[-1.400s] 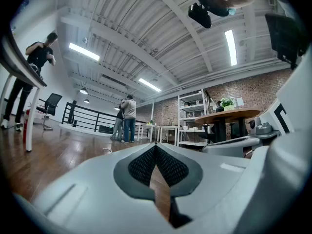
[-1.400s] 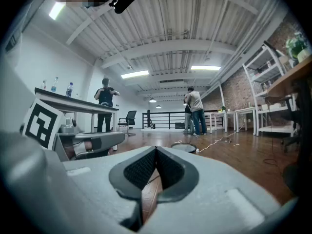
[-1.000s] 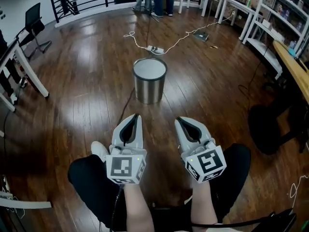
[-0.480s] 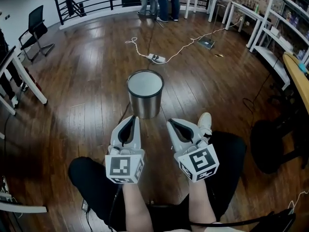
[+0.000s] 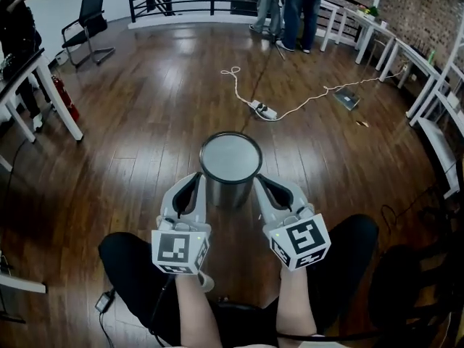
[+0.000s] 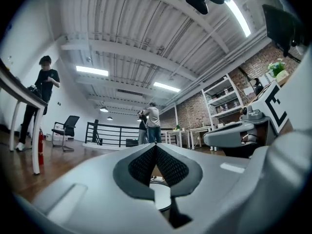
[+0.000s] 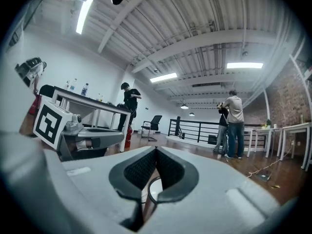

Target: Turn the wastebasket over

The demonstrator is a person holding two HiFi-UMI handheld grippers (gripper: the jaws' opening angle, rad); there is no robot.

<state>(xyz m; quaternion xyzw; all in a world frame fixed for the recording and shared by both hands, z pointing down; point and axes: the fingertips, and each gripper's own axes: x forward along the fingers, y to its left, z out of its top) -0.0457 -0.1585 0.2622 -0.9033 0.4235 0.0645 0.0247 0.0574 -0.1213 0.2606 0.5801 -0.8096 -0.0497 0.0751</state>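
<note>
We flank the upright wastebasket on the floor. The left hand-held gripper and right hand-held gripper are both closed and empty, tips beside its wall, seemingly equally near.

I log wastebasket: round, steel-grey, dark rim, stands vert., wide end up, just this side of pwr strip.

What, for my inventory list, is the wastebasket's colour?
Silvery metal wastebasket with a dark rim, clearest in the head view.
</note>
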